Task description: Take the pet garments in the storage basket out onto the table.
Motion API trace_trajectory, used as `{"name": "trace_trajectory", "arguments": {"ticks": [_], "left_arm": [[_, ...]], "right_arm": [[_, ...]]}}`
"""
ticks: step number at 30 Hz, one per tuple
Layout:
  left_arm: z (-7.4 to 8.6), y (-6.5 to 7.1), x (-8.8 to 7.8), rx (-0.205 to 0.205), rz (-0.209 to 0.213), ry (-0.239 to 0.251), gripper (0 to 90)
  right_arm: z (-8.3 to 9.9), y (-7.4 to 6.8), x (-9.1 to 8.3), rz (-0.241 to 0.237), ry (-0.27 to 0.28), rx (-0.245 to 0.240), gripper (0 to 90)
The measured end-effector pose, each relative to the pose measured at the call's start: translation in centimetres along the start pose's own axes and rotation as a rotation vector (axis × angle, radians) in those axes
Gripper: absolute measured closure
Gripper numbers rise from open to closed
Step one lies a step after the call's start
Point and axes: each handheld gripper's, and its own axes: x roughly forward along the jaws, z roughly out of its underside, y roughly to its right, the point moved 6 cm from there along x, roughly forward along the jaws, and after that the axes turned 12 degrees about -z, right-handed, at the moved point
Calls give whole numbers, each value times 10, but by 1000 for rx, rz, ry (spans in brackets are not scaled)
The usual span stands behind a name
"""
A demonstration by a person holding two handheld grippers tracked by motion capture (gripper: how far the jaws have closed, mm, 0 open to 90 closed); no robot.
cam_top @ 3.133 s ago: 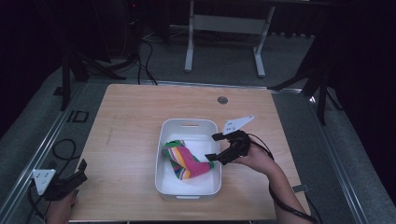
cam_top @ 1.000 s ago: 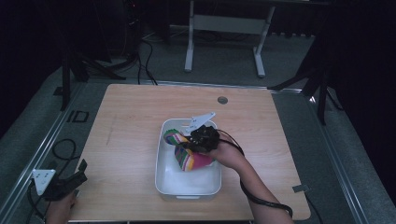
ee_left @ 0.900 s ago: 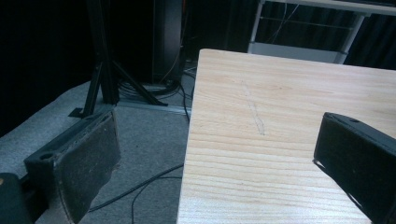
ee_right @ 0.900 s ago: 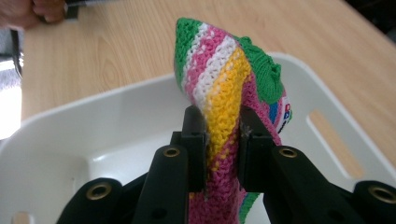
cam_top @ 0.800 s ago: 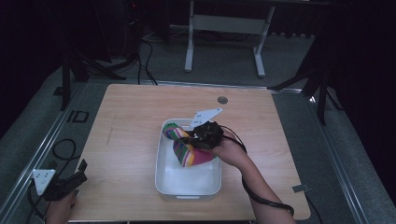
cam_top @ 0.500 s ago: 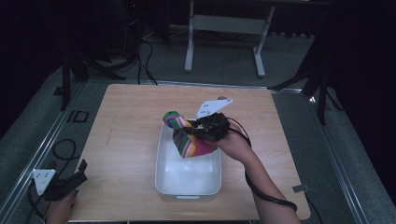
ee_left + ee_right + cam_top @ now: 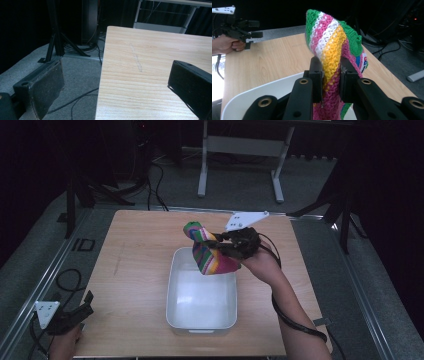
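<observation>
Right now the right tongs [image 7: 218,243] are pinched shut on a knitted striped cloth [image 7: 212,254], holding it up in the air above the far end of the white tub [image 7: 202,317]. In the right gripper view the two black jaws press on the cloth from either side, squeezing a yellow and pink band between them; the cloth [image 7: 335,47] rises above the jaws to a green, white and pink top and hangs below them towards the tub's rim [image 7: 254,93]. A small white label shows on the cloth's far edge. From the high view the cloth's lower end hangs over the tub's far rim, and its green upper end points away from the person, over the bench [image 7: 135,265]. Whether the lower end touches the tub cannot be told. The tub's inside looks bare.

Over at the near left corner of the bench, the left tongs [image 7: 82,306] are held low, just off the edge. In the left gripper view their jaws stand wide apart with nothing between them, one over the grey floor [image 7: 75,75] and one over the bench's wood [image 7: 140,75].
</observation>
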Motion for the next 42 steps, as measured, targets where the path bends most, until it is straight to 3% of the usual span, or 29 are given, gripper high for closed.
{"name": "trace_trajectory", "arguments": {"ticks": [14, 28, 33, 42], "left_arm": [[0, 0, 0, -4, -4, 0, 9], [0, 0, -1, 2, -13, 9, 10], [0, 0, 0, 0, -13, 5, 9], [0, 0, -1, 1, -17, 9, 9]], "right_arm": [[19, 25, -61, 112, 15, 46, 757], [56, 47, -121, 231, 15, 113, 757], [68, 51, -133, 260, 3, 124, 756], [99, 59, -128, 264, 6, 166, 755]]}}
